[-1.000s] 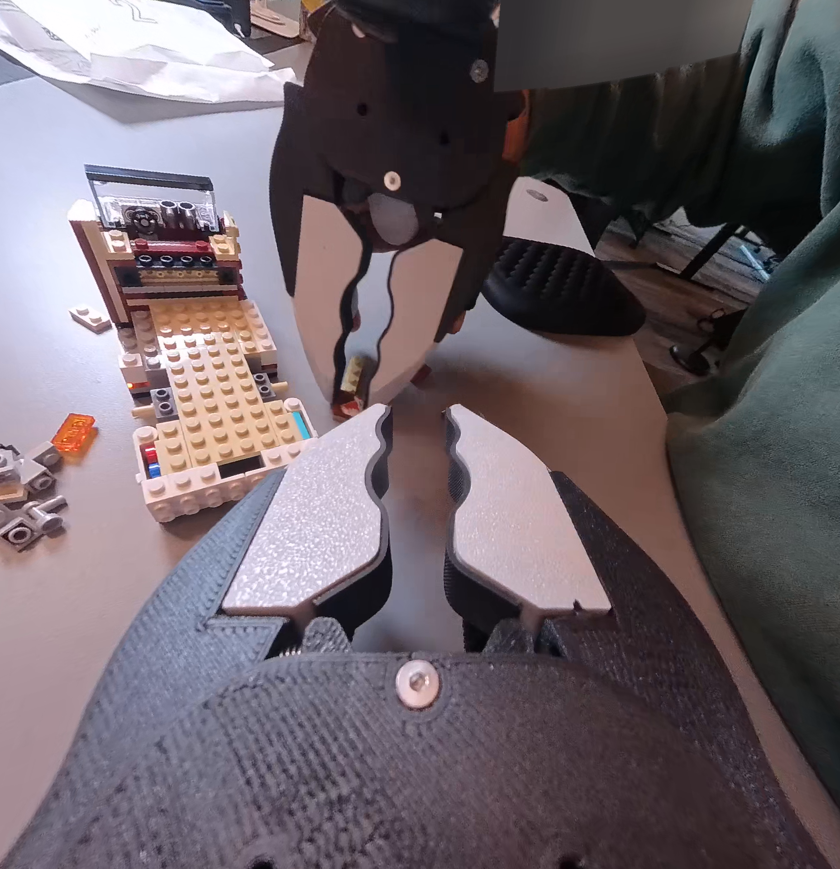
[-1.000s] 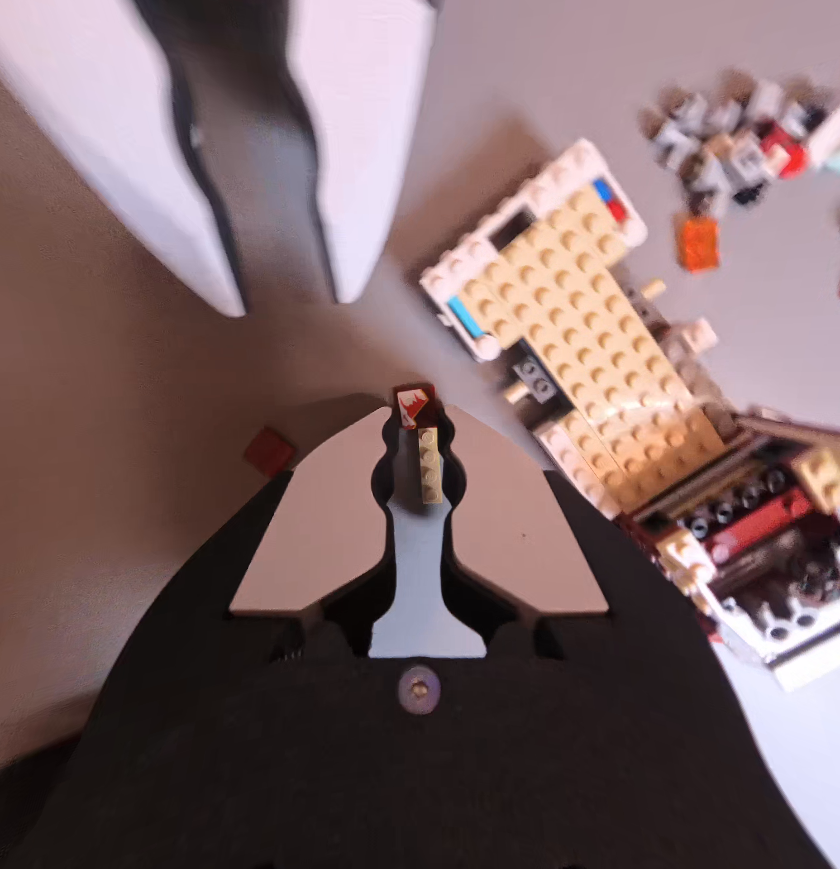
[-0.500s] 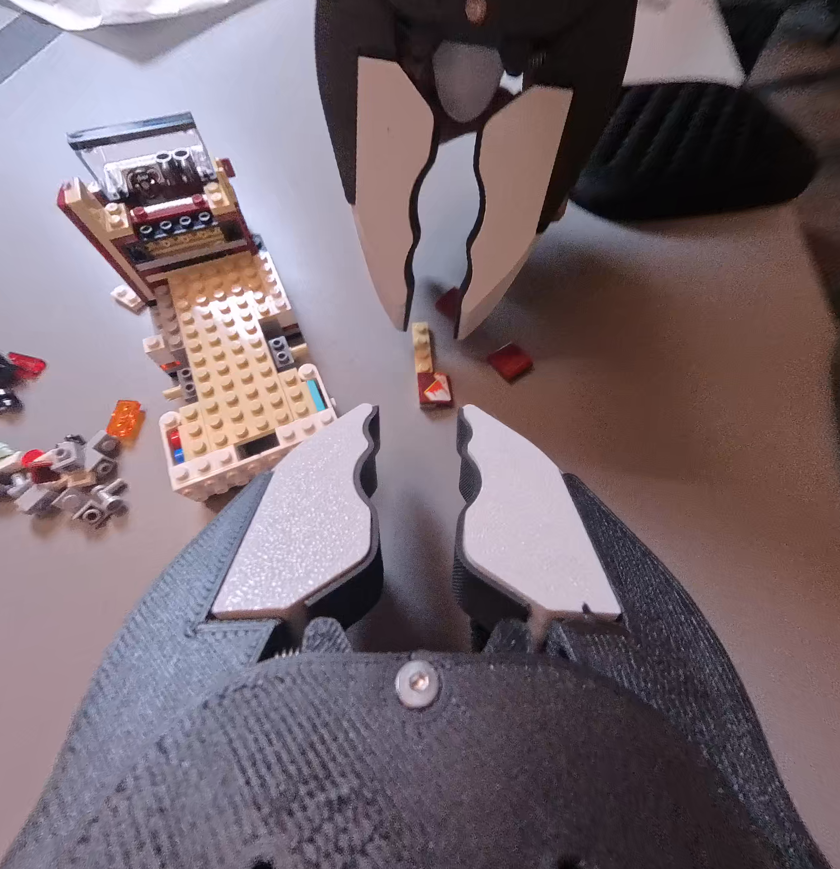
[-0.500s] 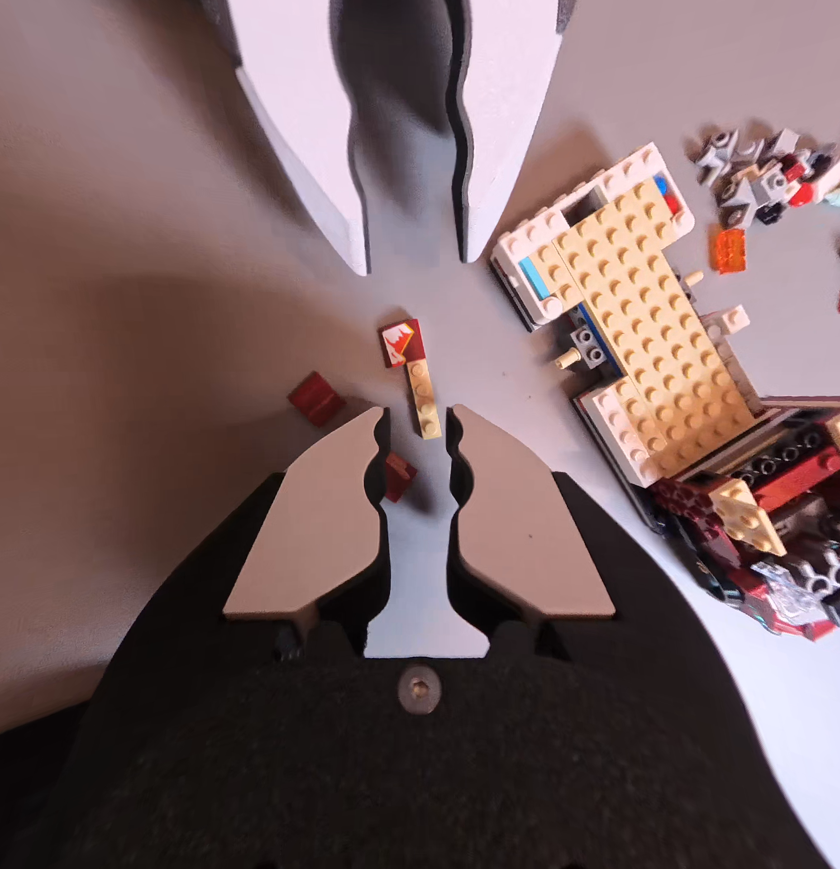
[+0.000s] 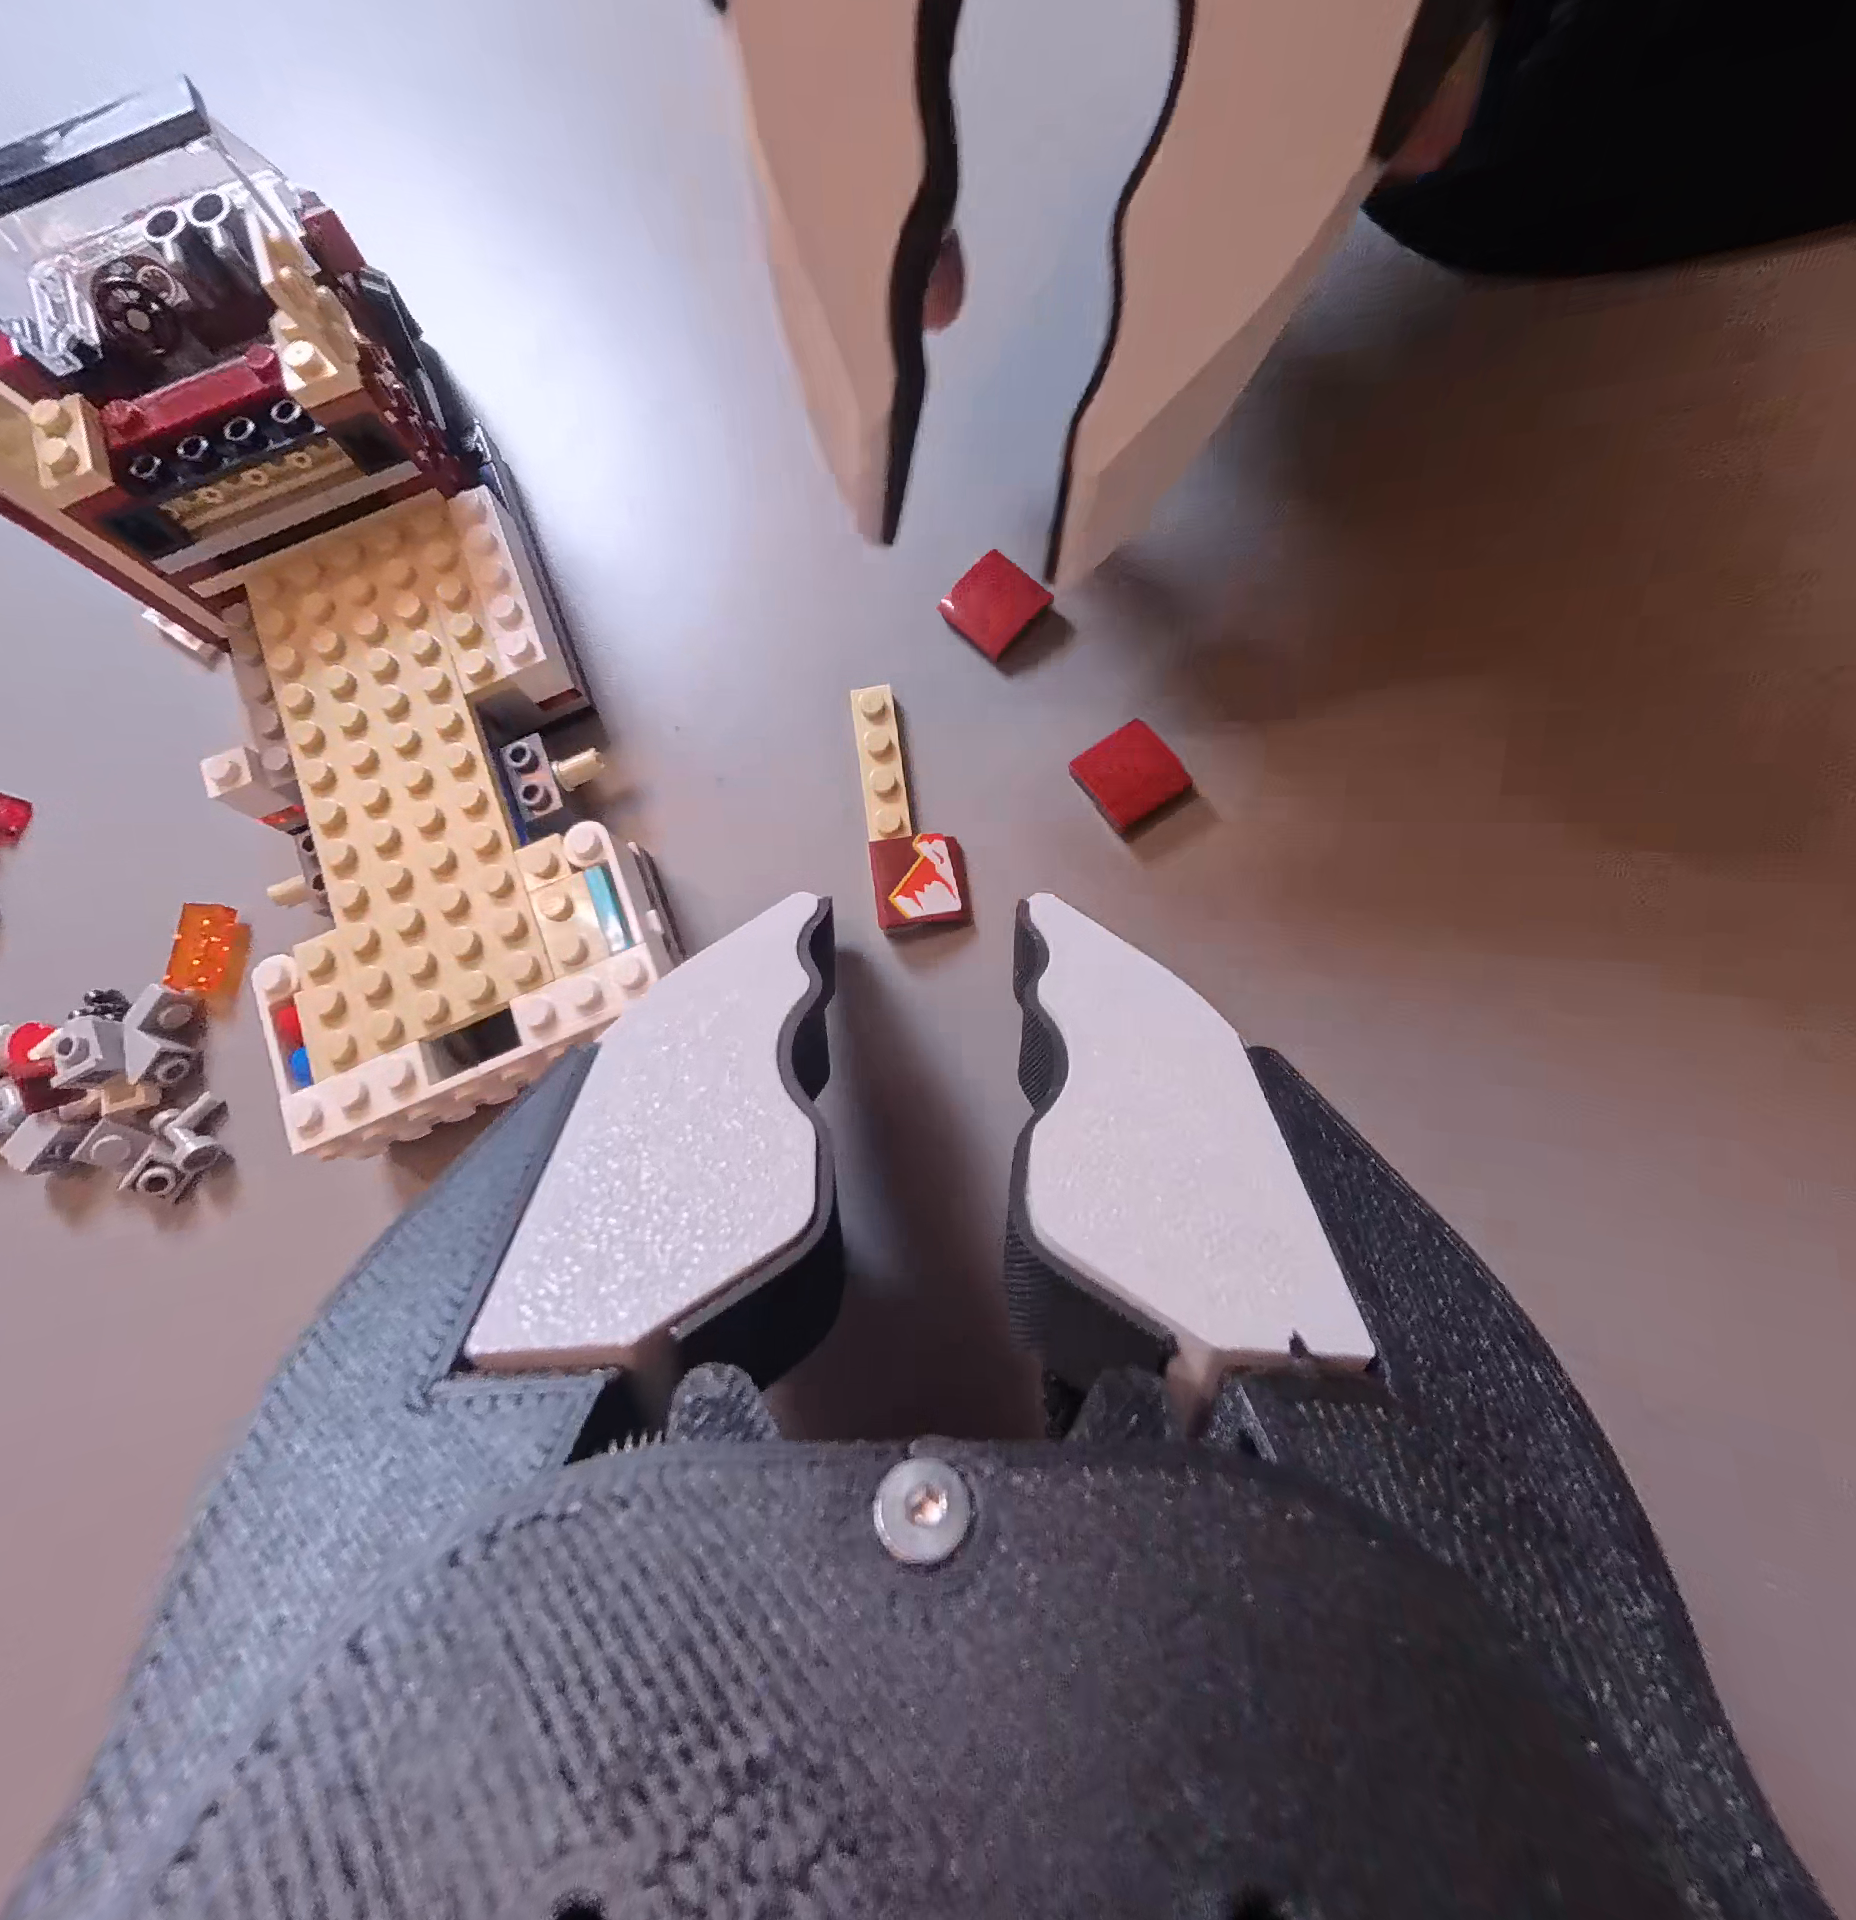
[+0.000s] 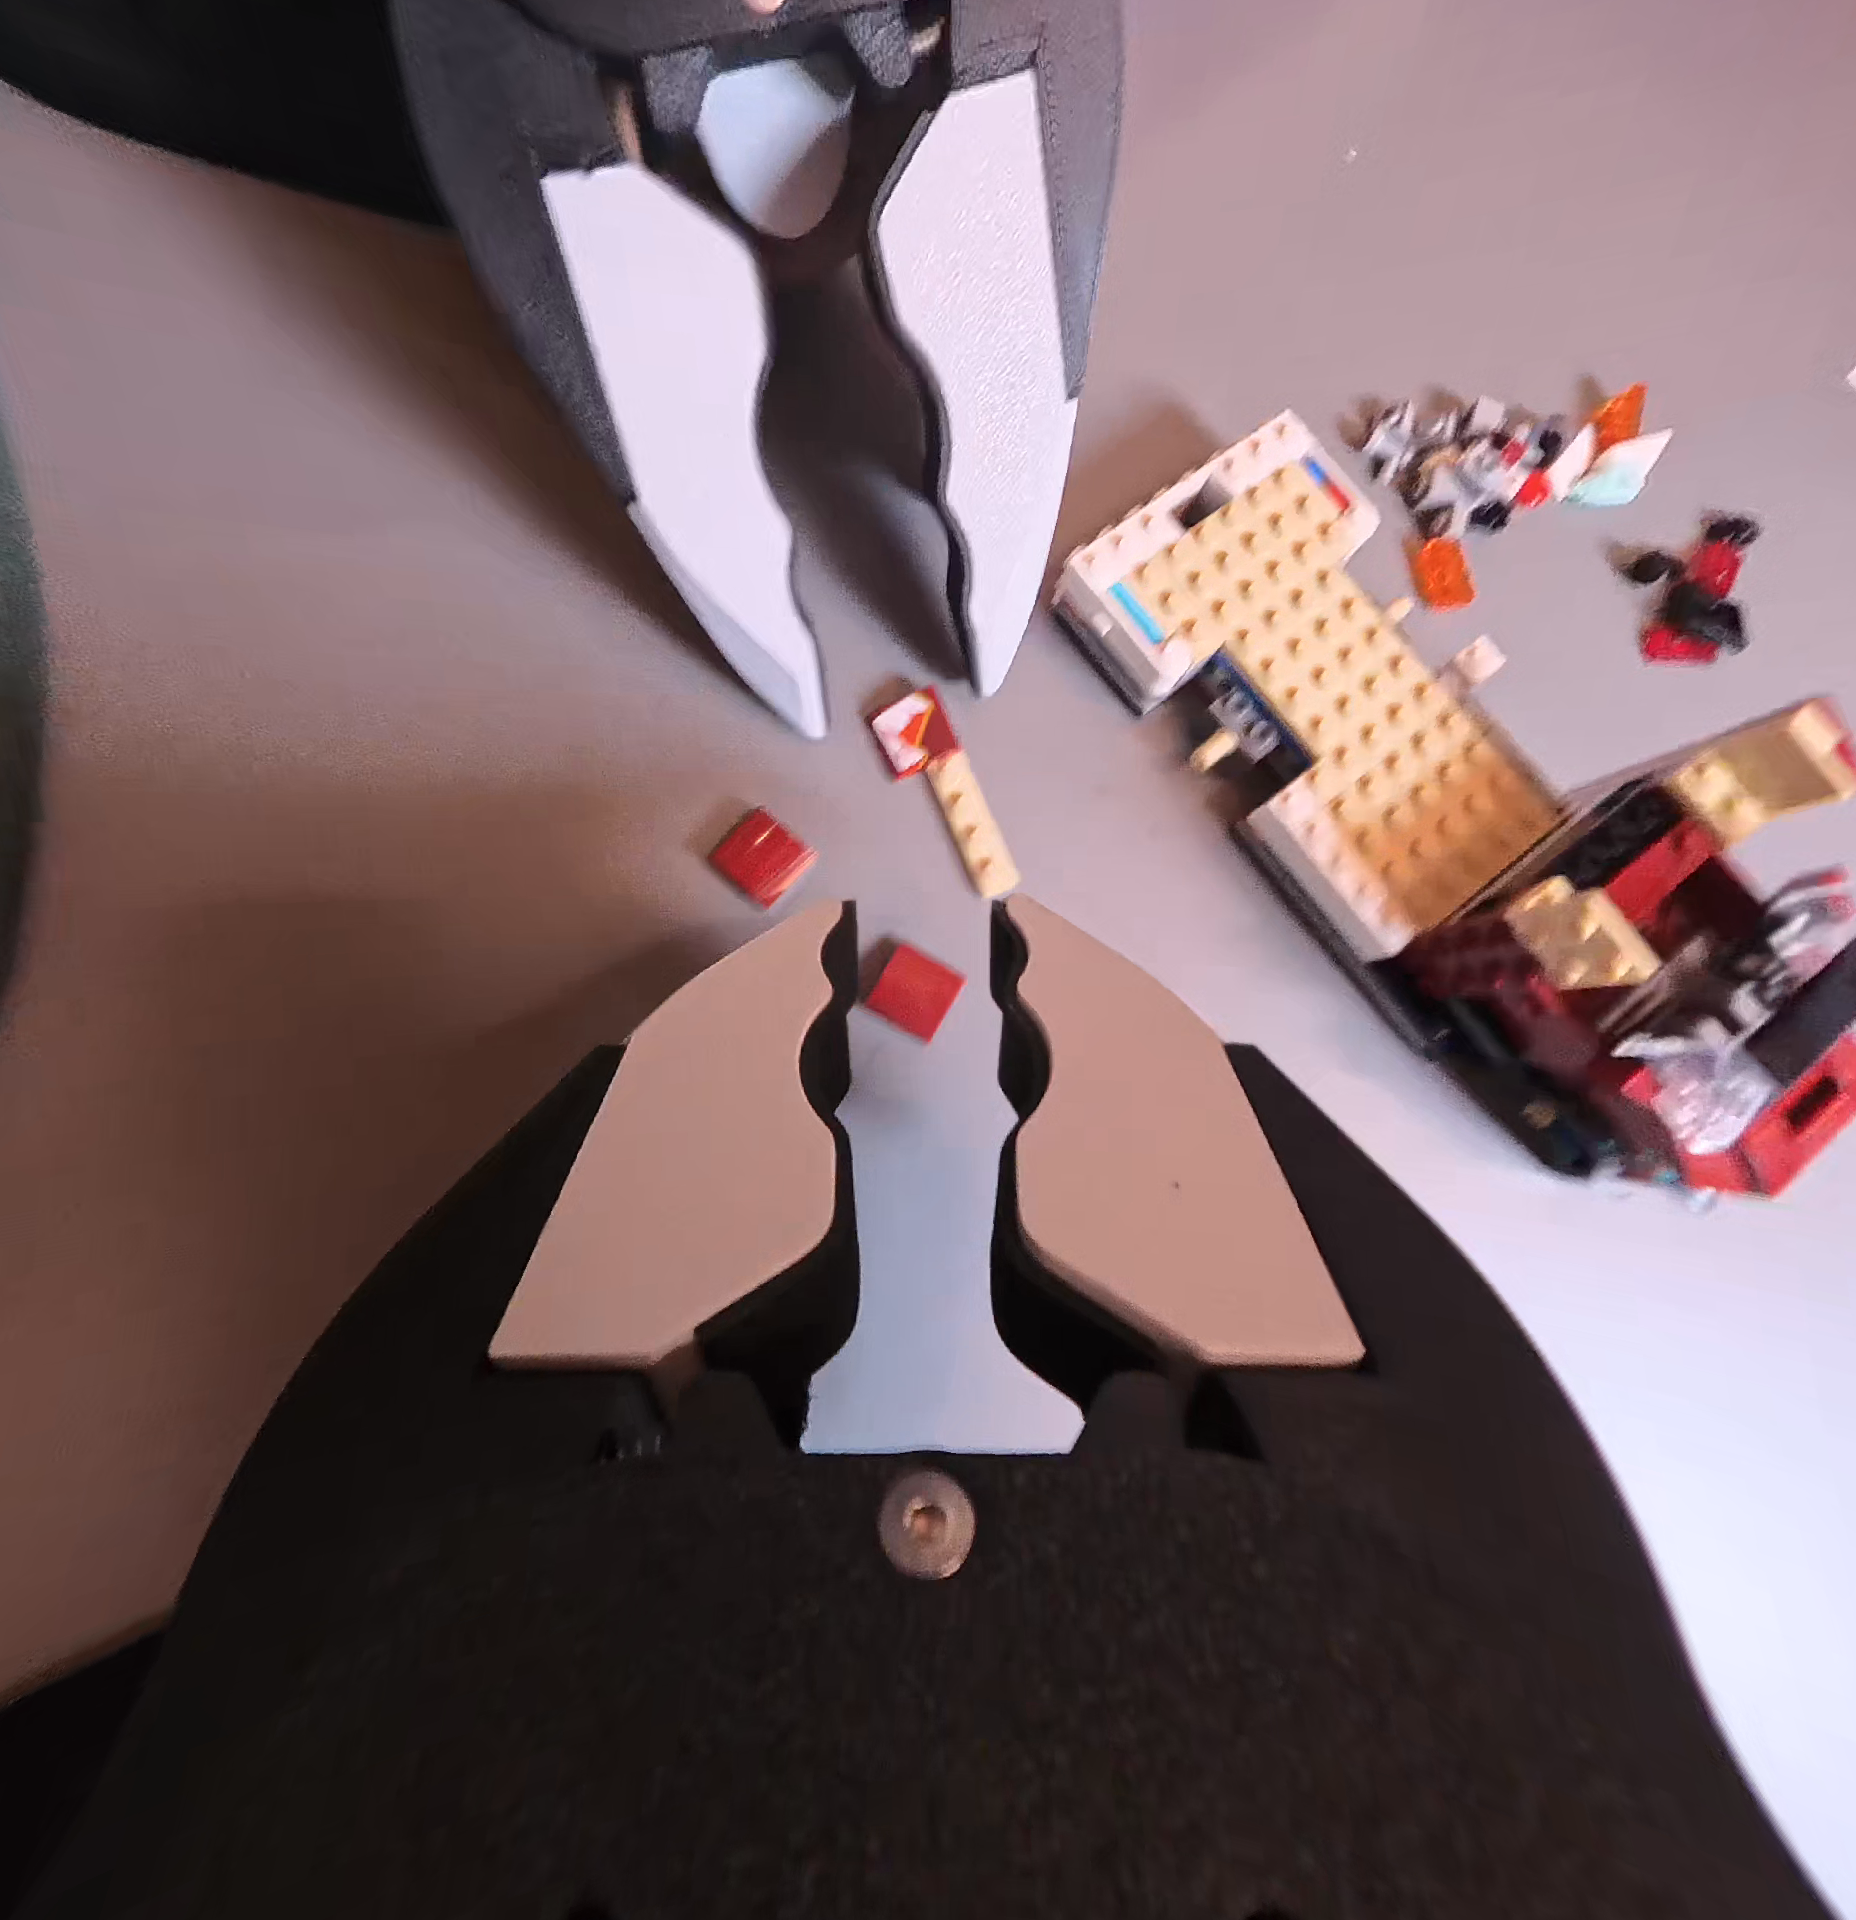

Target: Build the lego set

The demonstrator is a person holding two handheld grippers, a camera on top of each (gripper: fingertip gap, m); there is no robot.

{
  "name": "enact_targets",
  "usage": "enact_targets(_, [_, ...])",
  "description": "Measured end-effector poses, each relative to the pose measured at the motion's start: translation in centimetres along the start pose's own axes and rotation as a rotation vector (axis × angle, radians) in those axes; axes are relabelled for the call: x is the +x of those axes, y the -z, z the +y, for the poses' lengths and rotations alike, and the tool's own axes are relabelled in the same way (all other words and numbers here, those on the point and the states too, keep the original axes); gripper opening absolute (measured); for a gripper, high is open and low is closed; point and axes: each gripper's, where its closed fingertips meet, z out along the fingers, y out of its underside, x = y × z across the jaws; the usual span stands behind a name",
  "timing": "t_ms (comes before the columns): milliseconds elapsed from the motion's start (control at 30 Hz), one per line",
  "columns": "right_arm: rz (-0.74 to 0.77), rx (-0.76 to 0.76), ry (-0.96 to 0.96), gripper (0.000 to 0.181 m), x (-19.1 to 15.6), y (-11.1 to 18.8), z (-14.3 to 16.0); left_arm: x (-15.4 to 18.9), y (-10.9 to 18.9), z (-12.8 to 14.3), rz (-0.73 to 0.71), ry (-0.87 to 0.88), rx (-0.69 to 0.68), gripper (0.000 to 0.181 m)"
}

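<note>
1. Tan strip (image 5: 880,762) w/ dark red printed tile (image 5: 921,883) lies on grey table (image 5: 1423,935), btwn both grippers; 1 s ago right gripper (image 6: 922,906) held it.
2. Right gripper now spread, empty, over 1 red tile (image 6: 912,987).
3. Left gripper (image 5: 922,914) spread, empty as before.
4. Lego car (image 5: 404,769) sits beside.

wrist cams face each other, close above table (image 5: 1526,935) | shared: tan plate (image 5: 882,762)
</note>
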Motion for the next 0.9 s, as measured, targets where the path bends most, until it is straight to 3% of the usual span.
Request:
enact_targets(200, [-0.023,-0.045,-0.09,0.022,-1.2,0.7,3.1,0.1,-0.4,-0.3,0.02,0.018,-0.016,0.025])
enact_targets(567, [-0.056,-0.197,-0.123,0.021,-0.3,-1.1,3.4,0.4,-0.4,-0.5,-0.002,-0.035,0.042,0.017])
enact_targets(733, [-0.059,-0.24,-0.087,0.0,-0.3,-1.4,3.0,0.6,-0.2,-0.4,0.024,-0.031,0.075,0.017])
enact_targets(900, [-0.073,-0.238,-0.047,0.007,-0.9,-1.1,2.5,0.8,0.1,-0.3,0.034,-0.039,0.092,0.018])
